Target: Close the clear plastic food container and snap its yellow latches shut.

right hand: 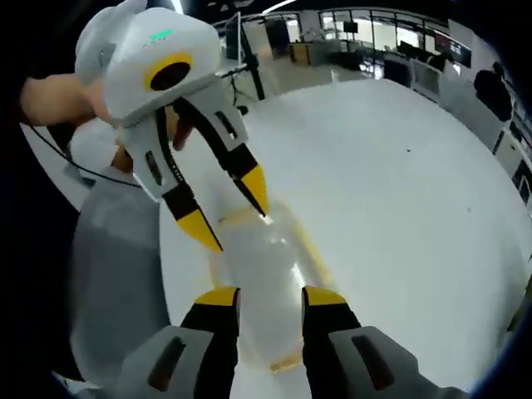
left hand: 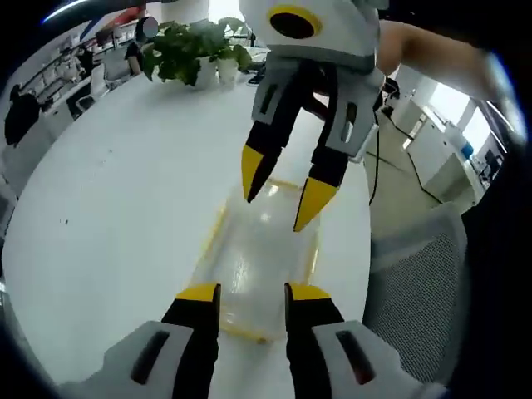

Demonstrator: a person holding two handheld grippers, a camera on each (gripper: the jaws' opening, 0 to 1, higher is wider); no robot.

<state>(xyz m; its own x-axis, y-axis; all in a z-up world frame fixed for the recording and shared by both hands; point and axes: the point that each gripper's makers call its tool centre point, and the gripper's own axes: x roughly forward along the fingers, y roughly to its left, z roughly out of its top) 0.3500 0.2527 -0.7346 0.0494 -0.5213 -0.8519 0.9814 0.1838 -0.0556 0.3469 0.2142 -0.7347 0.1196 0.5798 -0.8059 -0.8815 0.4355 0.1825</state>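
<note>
The clear container (left hand: 259,266) is seen lying on the white counter (left hand: 116,191) between the left gripper (left hand: 252,293) and right gripper (right hand: 270,295), both fingers spread, empty. Yellow latches should be pressed squarely.

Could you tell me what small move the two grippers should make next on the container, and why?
Probably lower both onto the end latches and press. The left gripper and right gripper hang open over opposite ends of the clear container, whose lid looks seated; whether its yellow latches are snapped, I cannot tell.
</note>
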